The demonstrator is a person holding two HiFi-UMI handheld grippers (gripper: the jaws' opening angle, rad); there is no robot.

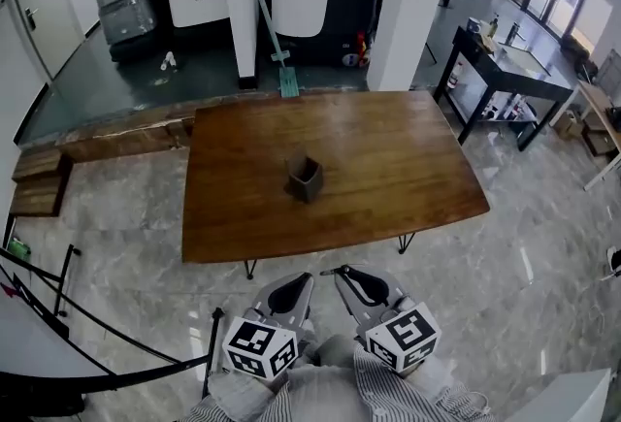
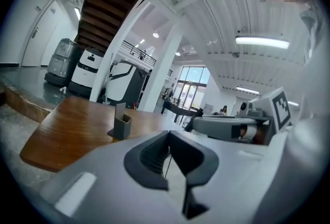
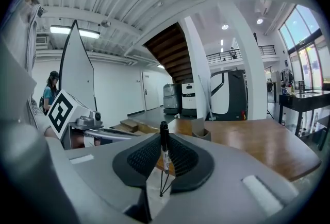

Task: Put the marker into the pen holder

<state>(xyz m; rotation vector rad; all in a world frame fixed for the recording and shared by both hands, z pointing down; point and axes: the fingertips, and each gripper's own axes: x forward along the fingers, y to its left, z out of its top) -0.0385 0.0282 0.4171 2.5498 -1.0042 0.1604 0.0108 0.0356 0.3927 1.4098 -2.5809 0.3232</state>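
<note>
Right gripper view is showing the right tool (image 3: 164,139) clenching a slim black marker with a white label (image 3: 164,153), which is standing upright between its jaws at lower centre. The left tool (image 2: 169,136) is sitting closed on nothing. Beyond, the dark grey square pen holder (image 1: 306,179) is waiting mid-frame on the brown wooden desk (image 1: 408,148), well apart from both tools. Grasping looks done; carrying and inserting are remaining.

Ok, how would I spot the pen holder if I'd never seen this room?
Look for the large brown wooden table on the pale marbled floor. Near its middle stands the pen holder, a small dark grey square cup with one side rising higher. Nothing else sits on the tabletop; the marker is away from it, gripped upright in the right hand-held gripper.
</note>
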